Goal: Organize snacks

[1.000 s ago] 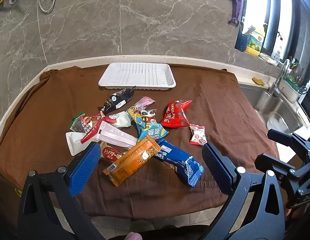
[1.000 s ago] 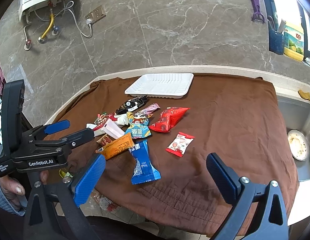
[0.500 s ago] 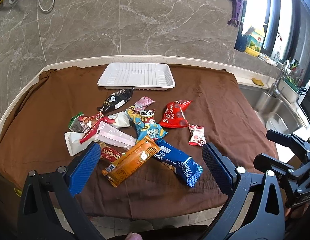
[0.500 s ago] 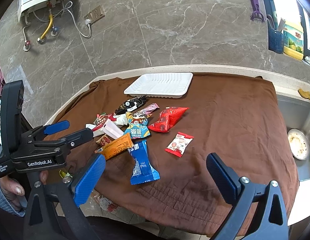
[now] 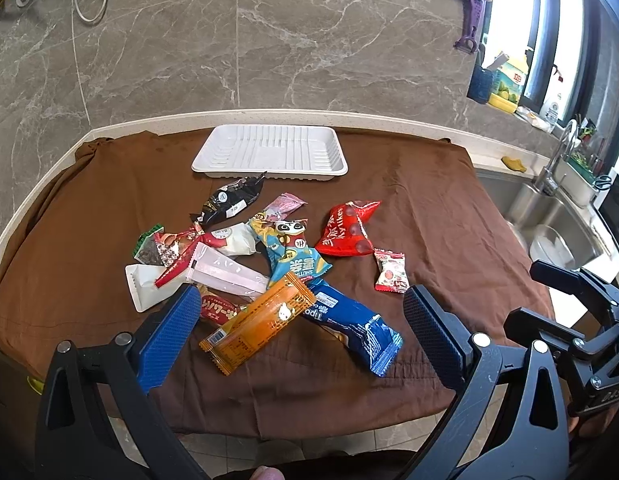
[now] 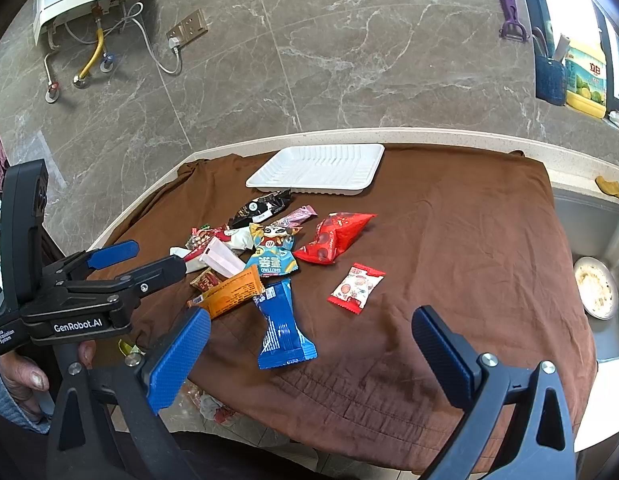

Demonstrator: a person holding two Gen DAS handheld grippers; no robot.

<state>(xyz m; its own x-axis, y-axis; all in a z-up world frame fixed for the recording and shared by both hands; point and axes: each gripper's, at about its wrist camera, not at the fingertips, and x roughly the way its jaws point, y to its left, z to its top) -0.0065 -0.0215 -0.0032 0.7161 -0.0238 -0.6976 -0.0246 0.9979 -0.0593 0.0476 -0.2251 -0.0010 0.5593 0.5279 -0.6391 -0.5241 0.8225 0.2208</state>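
Observation:
A pile of snack packs lies on a brown cloth. Among them are an orange bar, a blue pack, a panda pack, a pink pack, a black pack and a red bag. A small red-and-white pack lies apart to the right. The empty white tray sits behind the pile. My left gripper hovers open over the near edge, in front of the orange bar. My right gripper is open, holds nothing and is near the blue pack.
A steel sink with a plate in it lies right of the cloth. A marble wall rises behind the tray. The cloth's front edge hangs over the counter just below both grippers. A hand holds the left gripper's handle.

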